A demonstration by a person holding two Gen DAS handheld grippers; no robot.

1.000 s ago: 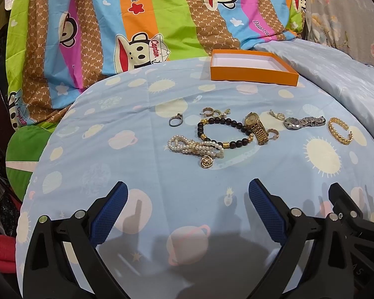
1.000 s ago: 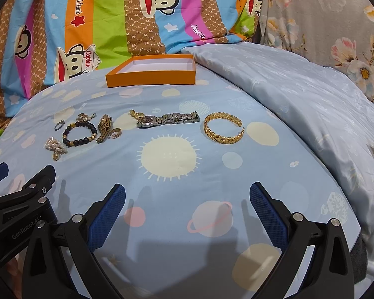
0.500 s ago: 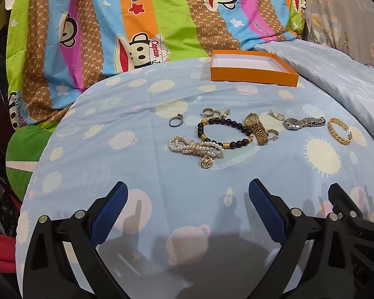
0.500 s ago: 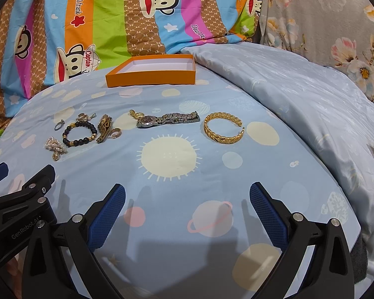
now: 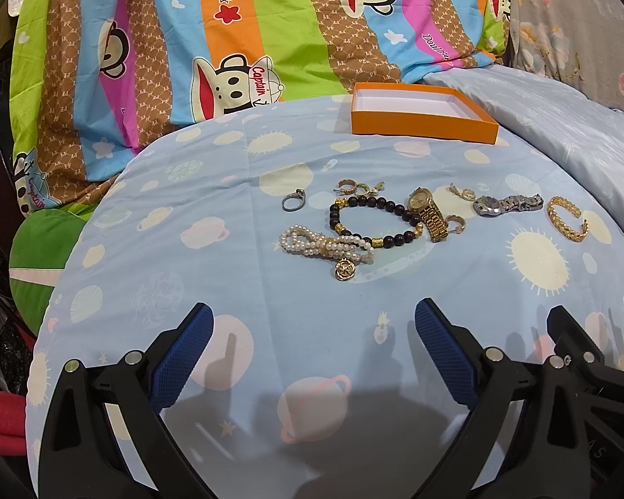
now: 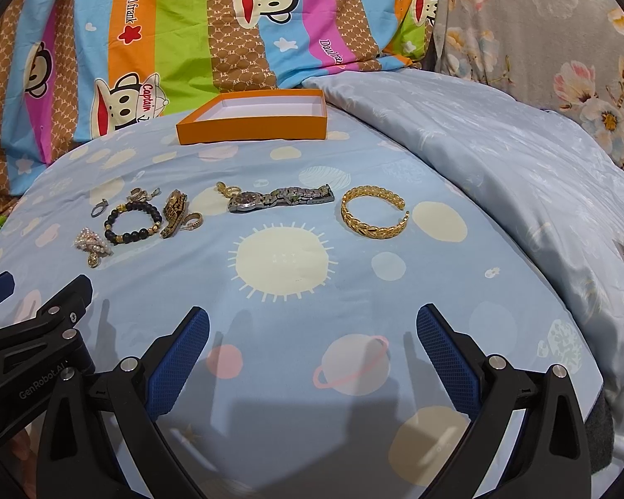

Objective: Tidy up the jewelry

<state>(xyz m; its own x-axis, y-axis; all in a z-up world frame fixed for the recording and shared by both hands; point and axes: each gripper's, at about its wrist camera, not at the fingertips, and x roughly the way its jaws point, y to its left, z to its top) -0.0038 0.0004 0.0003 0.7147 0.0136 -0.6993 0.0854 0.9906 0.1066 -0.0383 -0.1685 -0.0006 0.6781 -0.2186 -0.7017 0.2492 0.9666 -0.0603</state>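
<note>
Jewelry lies in a row on the light blue sheet: a pearl bracelet (image 5: 326, 246) with a gold charm, a black bead bracelet (image 5: 374, 219), a silver ring (image 5: 293, 200), a gold watch (image 5: 427, 212), a silver watch (image 6: 281, 197) and a gold cuff bangle (image 6: 372, 212). Small gold earrings (image 5: 355, 186) sit behind the beads. An empty orange box (image 6: 253, 118) stands behind them. My left gripper (image 5: 312, 322) is open, short of the pearls. My right gripper (image 6: 312, 324) is open in front of the bangle and silver watch, holding nothing.
A striped monkey-print blanket (image 5: 229, 41) rises behind the bed. A pale blue quilt (image 6: 499, 145) is heaped on the right, with floral fabric (image 6: 541, 20) beyond it. The sheet drops off at the left edge onto a green cushion (image 5: 37, 249).
</note>
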